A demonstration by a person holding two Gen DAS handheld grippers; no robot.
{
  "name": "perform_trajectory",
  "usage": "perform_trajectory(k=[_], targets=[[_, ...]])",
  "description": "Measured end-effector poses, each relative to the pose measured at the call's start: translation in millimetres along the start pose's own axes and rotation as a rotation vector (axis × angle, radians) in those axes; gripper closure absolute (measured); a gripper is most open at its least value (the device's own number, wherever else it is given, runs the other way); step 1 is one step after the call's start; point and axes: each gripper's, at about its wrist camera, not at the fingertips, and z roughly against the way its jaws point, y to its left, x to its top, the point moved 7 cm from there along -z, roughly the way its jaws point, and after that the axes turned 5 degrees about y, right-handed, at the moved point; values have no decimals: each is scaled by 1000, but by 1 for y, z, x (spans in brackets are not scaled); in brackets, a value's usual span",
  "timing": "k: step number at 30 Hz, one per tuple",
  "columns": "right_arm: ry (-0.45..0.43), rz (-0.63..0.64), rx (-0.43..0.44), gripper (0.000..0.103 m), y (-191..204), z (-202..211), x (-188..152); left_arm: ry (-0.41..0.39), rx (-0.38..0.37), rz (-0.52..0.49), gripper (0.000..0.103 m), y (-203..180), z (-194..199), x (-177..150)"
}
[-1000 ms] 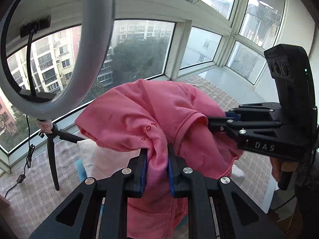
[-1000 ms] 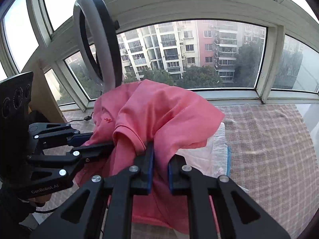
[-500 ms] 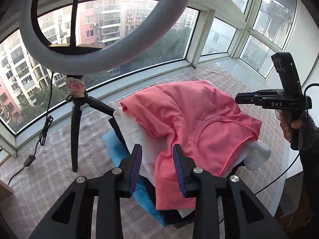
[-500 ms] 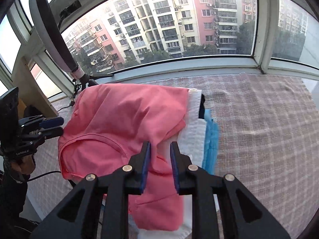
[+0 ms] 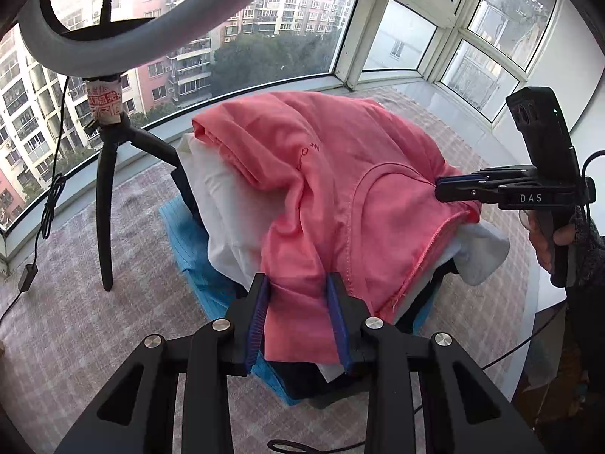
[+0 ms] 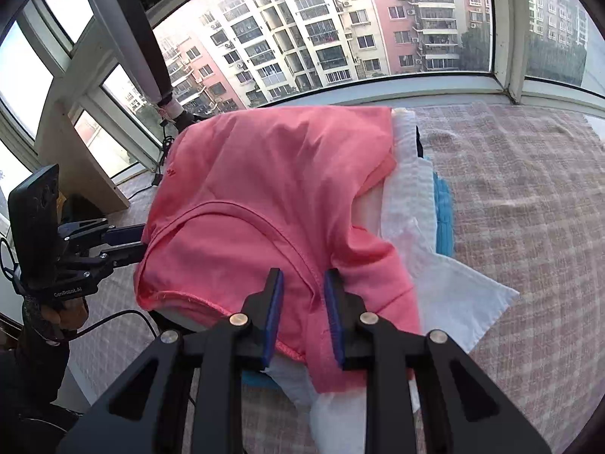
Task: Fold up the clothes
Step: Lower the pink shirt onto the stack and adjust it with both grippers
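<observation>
A curved bay window (image 5: 287,38) wraps a checked pink tablecloth (image 6: 529,196). A ring light (image 5: 113,19) stands beside the clothes stack, topped by the pink shirt (image 5: 340,174). The left gripper (image 5: 298,302) and right gripper (image 6: 302,302) have their jaws parted, loosely straddling shirt fabric.

Both tools are matte black plastic with cut-out, triangular linkage arms behind the jaws. The left gripper (image 5: 298,317) has blue ribbed pads lining its jaws and silver round screws on the links behind them. The right gripper (image 6: 304,314) is built the same; seen side-on it reads "DAS" in white. A dark knitted sleeve (image 5: 588,249) and a thin black cable (image 5: 529,344) sit behind its handle.
</observation>
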Motion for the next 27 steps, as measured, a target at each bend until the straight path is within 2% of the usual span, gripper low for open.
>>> perform_trajectory(k=[2, 4, 6, 7, 8, 14, 19, 24, 26, 27], targets=[[9, -21, 15, 81, -1, 7, -1, -46, 17, 4, 72, 3, 13, 7], [-52, 2, 33, 81, 9, 25, 13, -84, 8, 63, 72, 18, 24, 21], [-108, 14, 28, 71, 14, 38, 28, -113, 3, 150, 72, 38, 25, 36], [-132, 16, 14, 58, 15, 41, 37, -125, 2, 188, 72, 47, 23, 44], [-154, 14, -6, 52, 11, 41, 50, -133, 2, 221, 72, 54, 20, 50], [-159, -94, -60, 52, -43, -2, 101, -137, -9, 286, 72, 70, -4, 85], [-93, -145, -23, 52, -62, -35, 111, -110, -1, 254, 72, 66, -21, 97], [-89, -93, -2, 52, -44, -36, 115, -109, 36, 193, 75, 58, -27, 99], [-81, -66, -6, 52, -39, -39, 117, -101, 35, 172, 85, 55, -30, 99], [-71, -60, -11, 52, -38, -43, 116, -102, 41, 162, 87, 53, -30, 99]])
